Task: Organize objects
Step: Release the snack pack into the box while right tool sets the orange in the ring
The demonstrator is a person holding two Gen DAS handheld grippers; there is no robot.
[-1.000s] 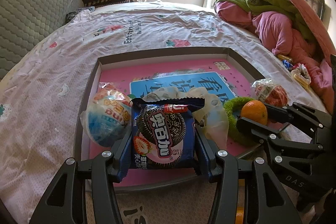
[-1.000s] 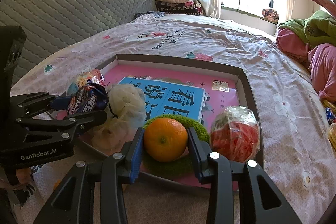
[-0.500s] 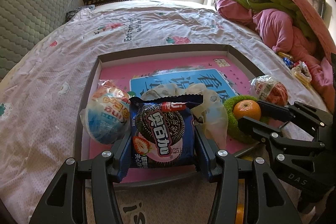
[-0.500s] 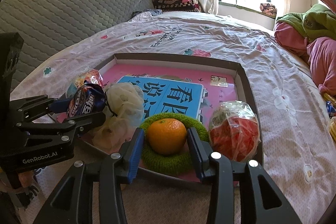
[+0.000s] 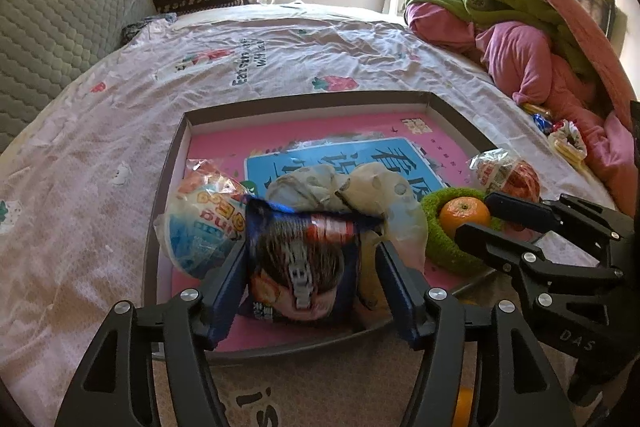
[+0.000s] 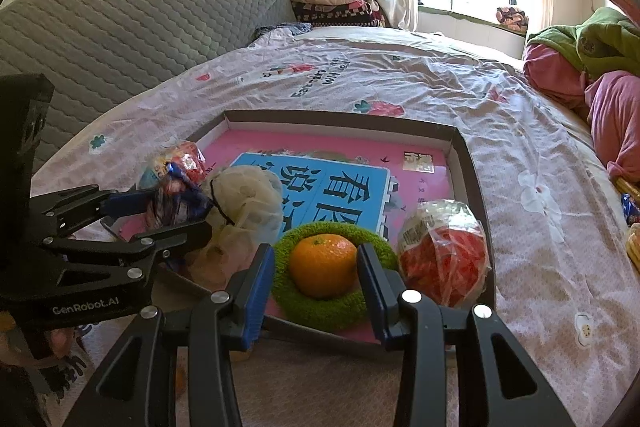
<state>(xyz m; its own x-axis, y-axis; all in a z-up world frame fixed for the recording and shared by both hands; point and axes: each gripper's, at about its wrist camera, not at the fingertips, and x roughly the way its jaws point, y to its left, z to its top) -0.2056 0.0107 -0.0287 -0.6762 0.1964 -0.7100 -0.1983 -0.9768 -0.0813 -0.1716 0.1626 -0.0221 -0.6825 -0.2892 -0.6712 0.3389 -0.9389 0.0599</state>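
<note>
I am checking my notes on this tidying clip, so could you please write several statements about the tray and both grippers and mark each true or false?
1. The orange sits inside the green ring. True.
2. The right gripper is clamped on the orange. False: gaps show on both sides.
3. The cookie packet lies between the left gripper's fingers. True; those jaws have just been opening.
4. The tray stands on a wooden table. False: it lies on a bed sheet.
5. The red-filled clear bag lies left of the orange. False: right.
</note>
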